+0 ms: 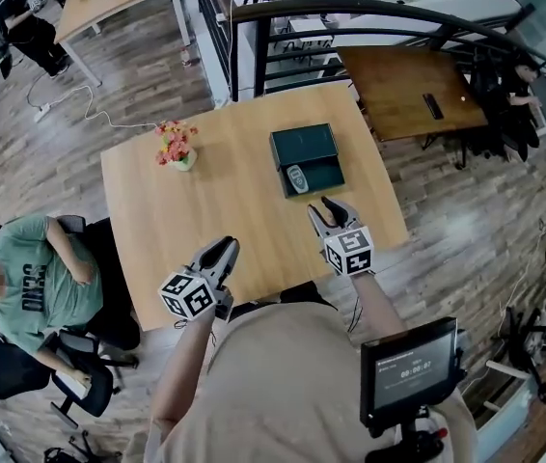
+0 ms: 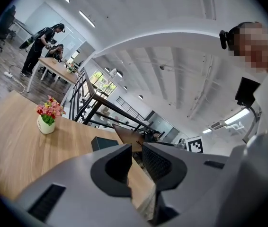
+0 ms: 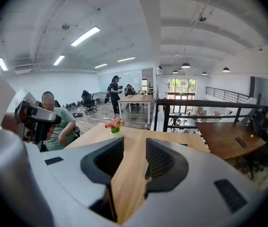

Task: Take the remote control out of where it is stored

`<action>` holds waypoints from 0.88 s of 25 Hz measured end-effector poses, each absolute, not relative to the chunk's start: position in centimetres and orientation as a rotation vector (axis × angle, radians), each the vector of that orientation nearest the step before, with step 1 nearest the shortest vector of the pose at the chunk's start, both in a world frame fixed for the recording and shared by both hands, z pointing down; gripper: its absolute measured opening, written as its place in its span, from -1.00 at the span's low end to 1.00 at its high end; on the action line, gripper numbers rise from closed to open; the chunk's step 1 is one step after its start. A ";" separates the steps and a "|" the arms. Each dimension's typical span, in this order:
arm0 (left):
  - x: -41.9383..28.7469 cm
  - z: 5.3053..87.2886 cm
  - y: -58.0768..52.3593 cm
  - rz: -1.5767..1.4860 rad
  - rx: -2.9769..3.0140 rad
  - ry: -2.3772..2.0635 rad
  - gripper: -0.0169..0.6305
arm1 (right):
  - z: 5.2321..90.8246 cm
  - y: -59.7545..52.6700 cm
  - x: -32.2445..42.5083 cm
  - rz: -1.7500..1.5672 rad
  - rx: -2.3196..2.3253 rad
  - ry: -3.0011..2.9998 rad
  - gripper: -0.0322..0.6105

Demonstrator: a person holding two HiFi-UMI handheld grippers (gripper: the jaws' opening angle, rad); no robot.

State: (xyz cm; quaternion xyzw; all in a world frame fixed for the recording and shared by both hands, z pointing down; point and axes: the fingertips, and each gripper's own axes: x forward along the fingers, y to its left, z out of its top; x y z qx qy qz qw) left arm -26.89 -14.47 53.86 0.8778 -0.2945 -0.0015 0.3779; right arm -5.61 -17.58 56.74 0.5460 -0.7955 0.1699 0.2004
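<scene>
Task status: not yet started. On the light wooden square table (image 1: 205, 205), the left gripper (image 1: 225, 249) hovers over the near edge at 6 o'clock. Its jaws are clenched to a narrow slit and hold nothing, as the left gripper view confirms. The small grey oval remote control (image 1: 297, 177) lies in the near half of the open dark green rectangular box (image 1: 304, 146), which stands at about 1 o'clock from the table centre. The right gripper (image 1: 327, 208) is at 6 o'clock of the box, near it but not touching. Its jaws are also clenched and empty, with only bare tabletop visible between them in the right gripper view. Remaining steps, as judged: spread the right jaws, lower them over the remote control, close on it, and lift it out of the box. Surroundings: a seated person in a green shirt (image 1: 37, 283) is at the table's 8 o'clock side. A small white pot of red and yellow flowers (image 1: 177, 147) stands at 10 o'clock, well apart from the box. A dark brown wooden table (image 1: 398, 85) stands beyond at 2 o'clock. Nothing lies between the right gripper and the remote control. The likely hindrance is the box wall close around the remote control.
</scene>
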 end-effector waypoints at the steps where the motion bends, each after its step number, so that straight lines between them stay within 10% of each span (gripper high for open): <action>1: -26.5 53.9 -14.8 0.003 2.244 -0.758 -0.73 | 57.0 -18.1 -5.3 0.477 1.518 -2.225 -0.48; 22: -17.1 56.8 -20.7 0.090 2.164 -0.926 -0.73 | 65.8 -25.1 2.1 0.607 1.284 -2.289 -0.39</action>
